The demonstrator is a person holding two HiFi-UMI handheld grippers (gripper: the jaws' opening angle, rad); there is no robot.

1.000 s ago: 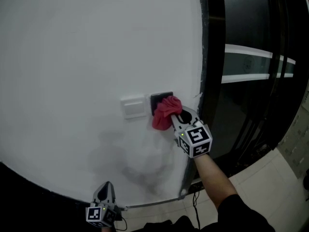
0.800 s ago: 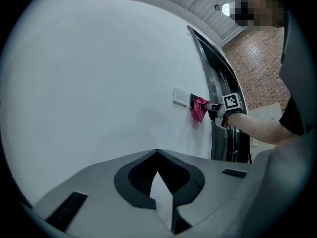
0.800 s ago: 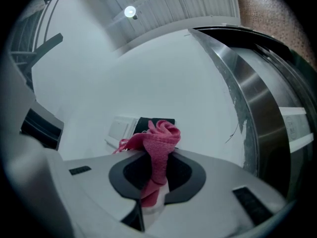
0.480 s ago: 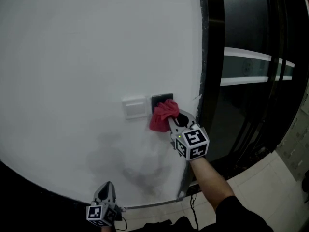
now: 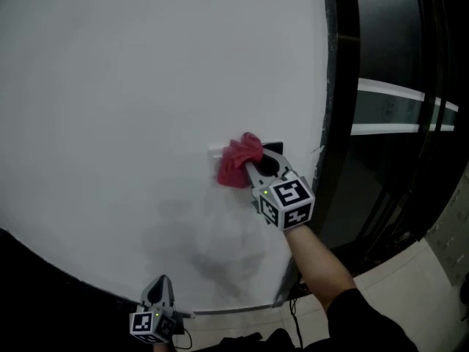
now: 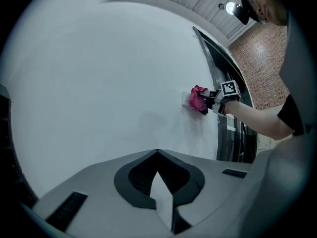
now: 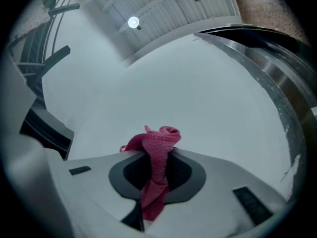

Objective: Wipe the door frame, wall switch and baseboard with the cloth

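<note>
step in hand, by my reading: the wall switch. the red cloth (image 5: 236, 163) sits bunched against the white wall (image 5: 146, 86), covering most of the wall switch (image 5: 213, 151); only a pale edge shows at its left, with a dark plate (image 5: 272, 147) just right of it. the right gripper (image 5: 251, 169) has its fingers pinching the cloth's middle, a tail hanging down between them and a crumpled knot past the tips. the left gripper (image 5: 160, 283) hangs low and near, fingers pressed together on nothing. the door frame (image 5: 335, 86), to the right, carries no cloth now. wiped or not: cannot tell. the baseboard is not clearly made out; it probably remains.
</note>
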